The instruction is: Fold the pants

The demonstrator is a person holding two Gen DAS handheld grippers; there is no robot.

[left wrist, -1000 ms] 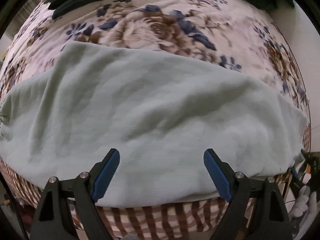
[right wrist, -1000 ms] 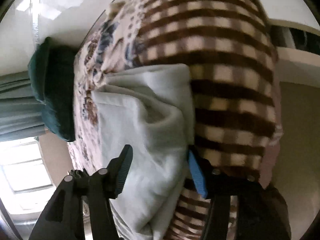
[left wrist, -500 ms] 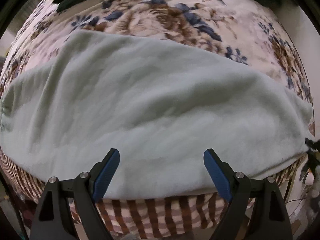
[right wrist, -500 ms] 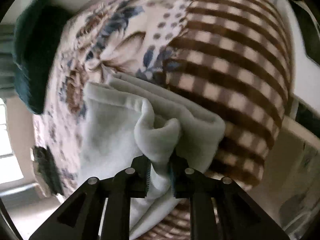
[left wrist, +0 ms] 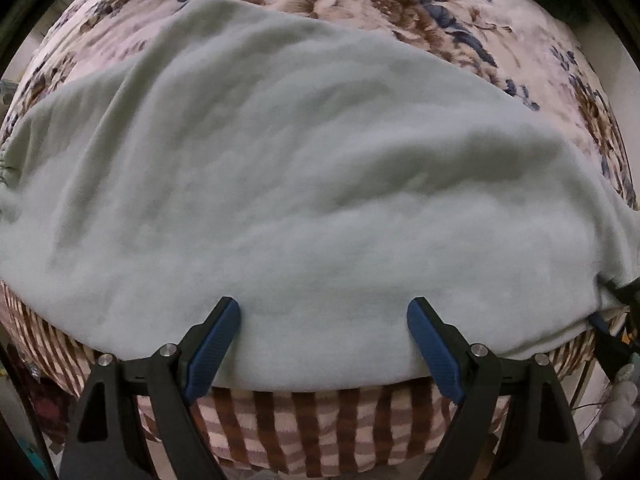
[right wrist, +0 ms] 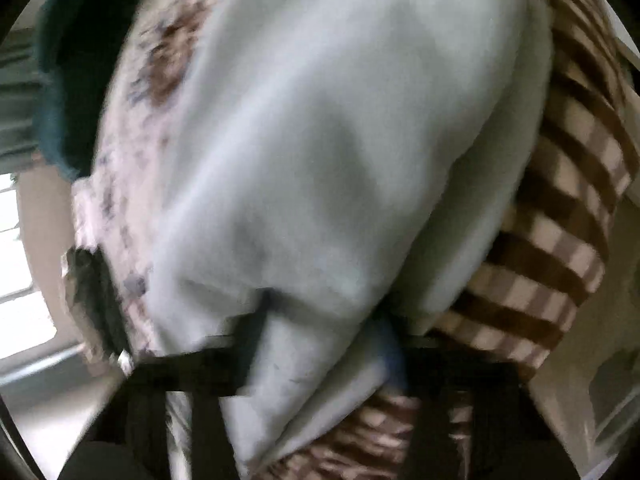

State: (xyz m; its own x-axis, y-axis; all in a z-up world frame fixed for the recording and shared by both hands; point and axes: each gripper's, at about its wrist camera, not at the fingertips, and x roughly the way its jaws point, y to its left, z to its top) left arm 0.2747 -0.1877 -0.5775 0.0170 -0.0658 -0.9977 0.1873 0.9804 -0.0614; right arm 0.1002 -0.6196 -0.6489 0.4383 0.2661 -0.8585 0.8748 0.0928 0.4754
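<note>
Pale green pants (left wrist: 304, 184) spread on the bed, one end pinched up in my right side

My left gripper (left wrist: 323, 336) points down at the near edge of the pants, jaws wide apart with nothing between them, blue pads (left wrist: 214, 346) just over the fleece; the cloth stretches away from my tips across the flowered blanket (left wrist: 400, 12), and the checked blanket (left wrist: 320, 424) shows right under and behind my fingers. My right gripper (right wrist: 320, 344) has just been closing and is now clamped on a bunched fold of the pants (right wrist: 340, 140), which fills the view ahead of the jaws. It's blurry, but flowered blanket sits left of that bundle and checked blanket (right wrist: 560, 220) right of it.
</note>
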